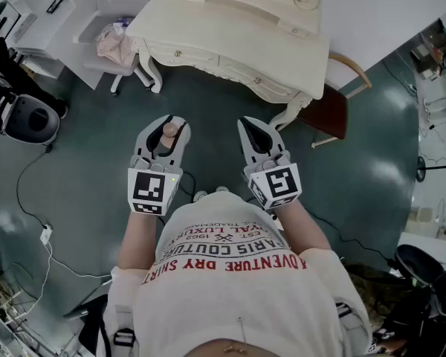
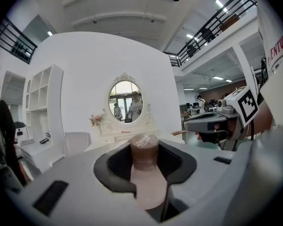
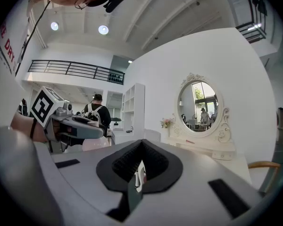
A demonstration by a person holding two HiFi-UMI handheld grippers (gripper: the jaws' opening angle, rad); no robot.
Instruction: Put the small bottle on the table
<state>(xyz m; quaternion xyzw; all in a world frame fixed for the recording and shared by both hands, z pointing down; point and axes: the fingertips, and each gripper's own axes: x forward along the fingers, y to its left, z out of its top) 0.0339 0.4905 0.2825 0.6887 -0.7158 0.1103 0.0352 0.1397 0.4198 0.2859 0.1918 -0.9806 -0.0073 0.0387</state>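
Note:
A small pale pink bottle [image 1: 168, 132] with a brown cap stands upright between the jaws of my left gripper [image 1: 167, 125], which is shut on it. In the left gripper view the bottle [image 2: 145, 173] fills the black notch of the left gripper [image 2: 145, 161]. My right gripper [image 1: 254, 131] hangs beside it, shut with nothing in it; its black pads [image 3: 127, 166] meet in the right gripper view. Both are held over the green floor, short of the cream dressing table [image 1: 230, 28], whose oval mirror [image 2: 124, 101] faces me.
A white chair with pink cloth [image 1: 117, 44] stands left of the table, and a wooden chair [image 1: 333, 110] at its right corner. Cables [image 1: 37, 229] trail over the floor at left. A person in black [image 3: 98, 112] stands far left near white shelves [image 3: 134, 107].

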